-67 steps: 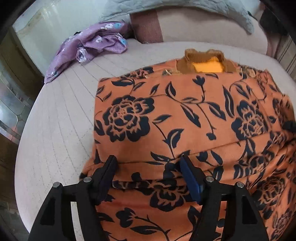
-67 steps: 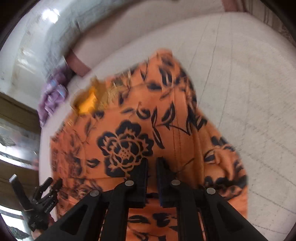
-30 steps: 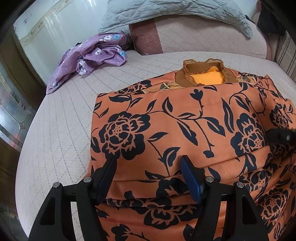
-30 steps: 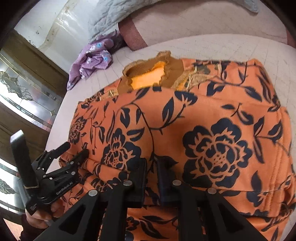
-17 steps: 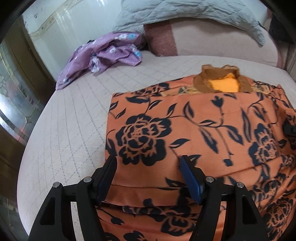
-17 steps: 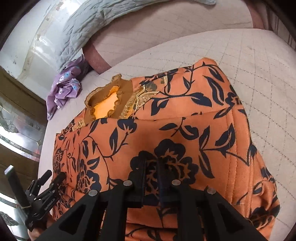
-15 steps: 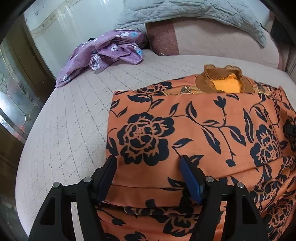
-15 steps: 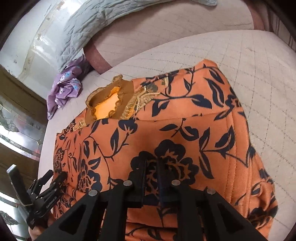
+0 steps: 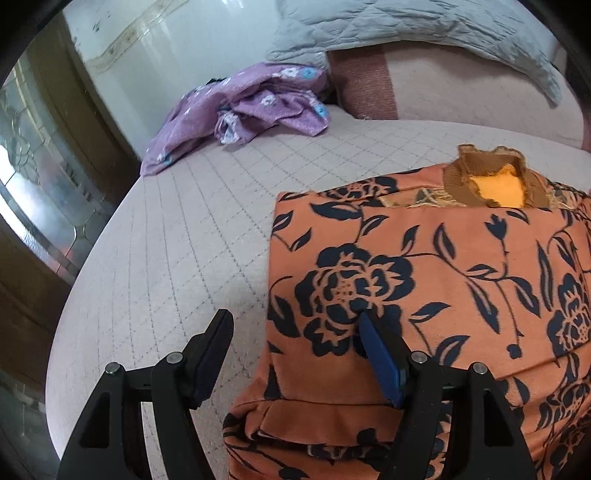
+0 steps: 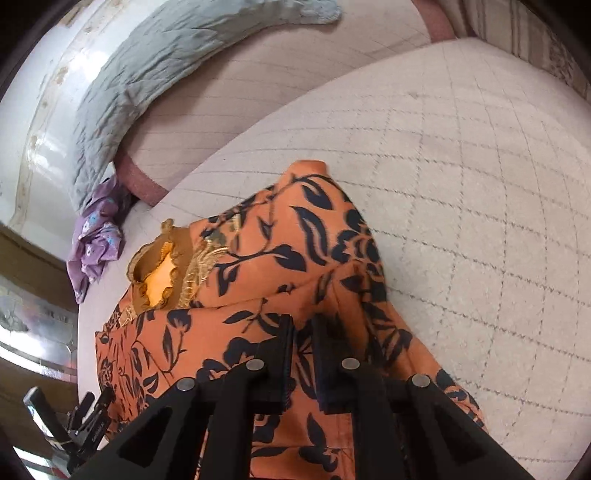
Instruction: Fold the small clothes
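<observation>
- Two garments are on the quilted bed (image 9: 177, 236): one orange floral garment (image 9: 436, 280), folded over on itself with its brown ruffled collar (image 9: 491, 177) at the far edge, and one crumpled purple floral garment (image 9: 255, 107) near the headboard, well apart from it.
- One grey quilted blanket (image 9: 424, 33) is draped over the padded headboard (image 9: 436, 88).
- Two grippers are in play. The left gripper (image 9: 295, 354) points forward along the bed with its fingers spread wide; its right fingertip lies over the folded cloth's near left corner, its left fingertip over bare mattress beside the cloth's edge.
- The right gripper (image 10: 301, 347) sits low over the garment's near right part, fingers drawn close with a strip of orange cloth showing in the narrow gap; whether it truly pinches that cloth I cannot tell.
- The left wrist view alone shows the stained-glass door panel (image 9: 33, 192) at the bedside.
- The right wrist view alone shows the garment's right edge against the mattress, and the left gripper from outside, at the lower left corner.
</observation>
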The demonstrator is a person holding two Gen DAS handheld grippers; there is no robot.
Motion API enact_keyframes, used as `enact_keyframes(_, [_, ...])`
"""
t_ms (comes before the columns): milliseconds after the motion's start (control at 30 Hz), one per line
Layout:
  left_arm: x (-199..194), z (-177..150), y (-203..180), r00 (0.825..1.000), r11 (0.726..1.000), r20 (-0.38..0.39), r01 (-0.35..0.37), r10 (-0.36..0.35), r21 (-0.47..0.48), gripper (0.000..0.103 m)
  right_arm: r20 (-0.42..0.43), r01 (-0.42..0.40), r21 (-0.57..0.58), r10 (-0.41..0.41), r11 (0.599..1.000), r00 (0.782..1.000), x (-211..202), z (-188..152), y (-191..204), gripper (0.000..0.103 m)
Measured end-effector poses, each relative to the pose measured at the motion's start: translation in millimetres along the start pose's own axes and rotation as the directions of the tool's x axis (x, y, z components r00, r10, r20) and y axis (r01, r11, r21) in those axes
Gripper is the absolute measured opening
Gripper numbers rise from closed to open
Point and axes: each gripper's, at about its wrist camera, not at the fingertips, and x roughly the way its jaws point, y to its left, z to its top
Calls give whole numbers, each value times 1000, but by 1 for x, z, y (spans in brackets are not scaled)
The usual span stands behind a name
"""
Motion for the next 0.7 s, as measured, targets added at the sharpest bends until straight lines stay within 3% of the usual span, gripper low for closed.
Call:
enact_keyframes(200, [-15,3,-4,998,999,48,45,-44,-5,71,11,-88,-97,90,991,996,-4,-12,27,14])
enact_keyframes(300, [-18,3,-7,996,998,63,64,-64,2,71,-27,-125,-170,122,977,992,0,-23,45,14])
enact_keyframes(533, [-14,-2,-15,996,997,31,81,-81,18,71,-87,-94,-309,70,946,994,15,-49,68,14])
enact_keyframes(700, [-9,-6,-16,996,996,10,91,-91,12,71,-86,-113,-297,91,948,992,13,-46,68,14])
